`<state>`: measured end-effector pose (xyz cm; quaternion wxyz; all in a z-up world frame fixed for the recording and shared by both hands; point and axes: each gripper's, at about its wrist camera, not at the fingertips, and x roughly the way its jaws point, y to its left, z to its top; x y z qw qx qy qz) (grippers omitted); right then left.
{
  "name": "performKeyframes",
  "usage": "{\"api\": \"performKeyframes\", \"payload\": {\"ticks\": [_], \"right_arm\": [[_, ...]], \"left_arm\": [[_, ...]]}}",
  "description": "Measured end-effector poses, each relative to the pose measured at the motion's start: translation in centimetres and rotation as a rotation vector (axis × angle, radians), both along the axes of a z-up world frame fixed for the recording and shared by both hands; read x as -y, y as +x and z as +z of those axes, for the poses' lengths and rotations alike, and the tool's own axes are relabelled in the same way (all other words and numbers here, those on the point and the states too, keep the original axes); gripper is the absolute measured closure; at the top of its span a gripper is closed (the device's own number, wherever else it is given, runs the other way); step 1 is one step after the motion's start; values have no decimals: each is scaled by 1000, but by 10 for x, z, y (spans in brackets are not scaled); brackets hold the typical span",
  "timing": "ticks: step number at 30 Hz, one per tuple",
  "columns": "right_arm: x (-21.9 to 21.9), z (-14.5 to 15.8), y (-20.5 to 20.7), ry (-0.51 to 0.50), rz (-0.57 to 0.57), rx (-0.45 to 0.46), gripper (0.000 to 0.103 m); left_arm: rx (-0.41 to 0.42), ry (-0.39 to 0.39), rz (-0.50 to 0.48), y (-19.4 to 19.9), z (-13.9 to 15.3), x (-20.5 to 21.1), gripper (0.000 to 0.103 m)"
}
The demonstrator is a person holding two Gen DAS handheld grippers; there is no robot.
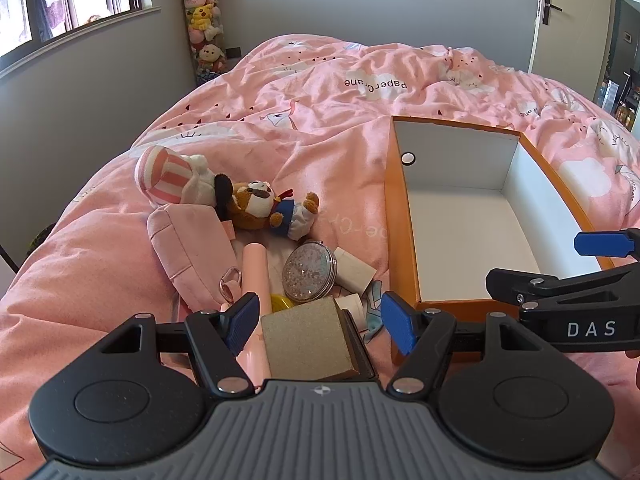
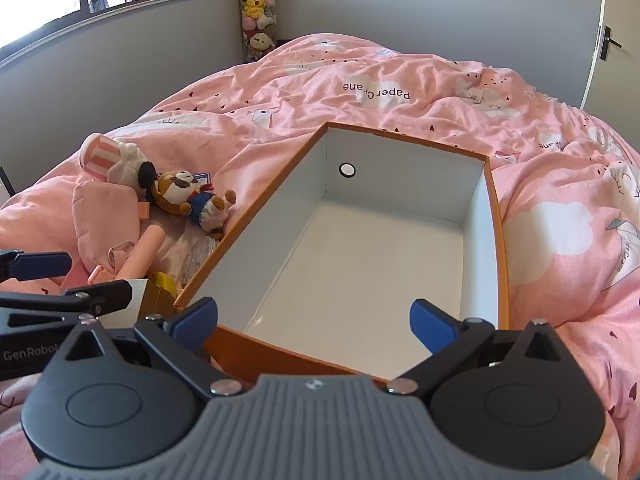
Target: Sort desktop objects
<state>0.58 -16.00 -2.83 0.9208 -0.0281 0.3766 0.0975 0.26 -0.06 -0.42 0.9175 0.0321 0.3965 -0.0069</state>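
Toys (image 1: 256,204) beside orange box (image 2: 498,216) on pink duvet (image 1: 320,92), grey-walled bedroom, both grippers' fingers spread, empty.

Both grippers are held tilted downward, side by side: the left gripper (image 1: 318,322) and right gripper (image 2: 314,326) with jaws spread wide, nothing gripped.

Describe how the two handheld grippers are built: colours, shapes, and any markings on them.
The two look alike. The left gripper has a grey ribbed body bearing a small round emblem, two round black housings, black linkage arms with silver pivot pins, and ribbed blue pads on its fingers. The right gripper has the same build. Seen from the side, the arms carry white lettering: "DAS" on the right, "GenRobot" on the left.
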Motion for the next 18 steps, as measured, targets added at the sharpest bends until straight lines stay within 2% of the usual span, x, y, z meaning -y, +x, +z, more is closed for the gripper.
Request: {"api": "performKeyframes", "payload": {"ticks": [18], "right_arm": [[2,1,1,-2,-4,-8,1]], "left_arm": [[-7,-4,1,-2,-1,0,24]]}}
